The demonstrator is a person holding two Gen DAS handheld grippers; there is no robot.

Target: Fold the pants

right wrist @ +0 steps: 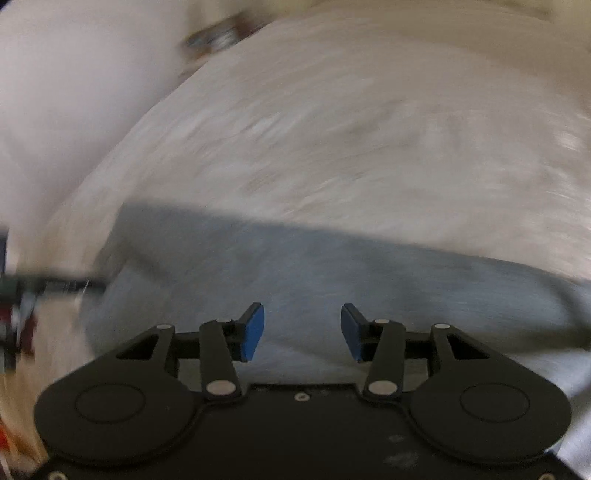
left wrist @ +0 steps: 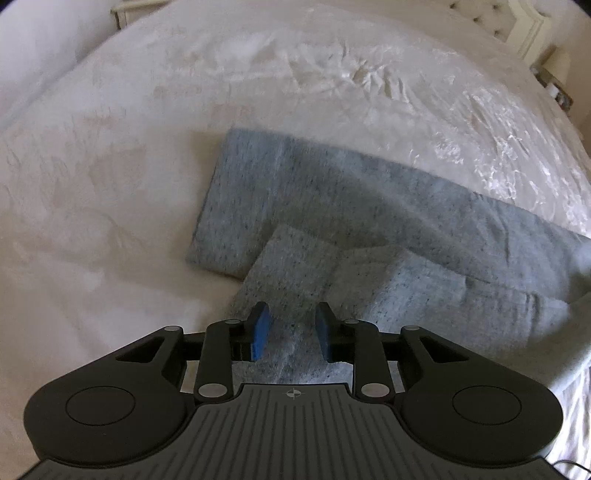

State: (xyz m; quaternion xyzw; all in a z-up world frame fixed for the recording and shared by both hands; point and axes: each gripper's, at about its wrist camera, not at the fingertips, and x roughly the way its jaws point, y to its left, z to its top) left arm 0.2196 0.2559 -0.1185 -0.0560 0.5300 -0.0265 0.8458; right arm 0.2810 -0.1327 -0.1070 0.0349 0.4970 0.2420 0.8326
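Grey heathered pants [left wrist: 332, 206] lie on a white bed, one leg stretched from the centre to the right, a second leg end [left wrist: 291, 262] folded across it nearer me. My left gripper [left wrist: 291, 330] hovers just over that folded end, its blue pads [left wrist: 260, 332] apart with only cloth showing below the gap. The right wrist view is smeared by motion. There the pants [right wrist: 332, 273] spread as a grey band under my right gripper [right wrist: 303, 330], whose jaws stand wide with nothing gripped between them.
The white bedspread [left wrist: 110, 206] is crumpled and shiny toward the far right. A tufted headboard [left wrist: 517, 22] and a bedside item [left wrist: 554, 85] sit at the upper right. A pale wall or pillow [right wrist: 74, 92] fills the right wrist view's left side.
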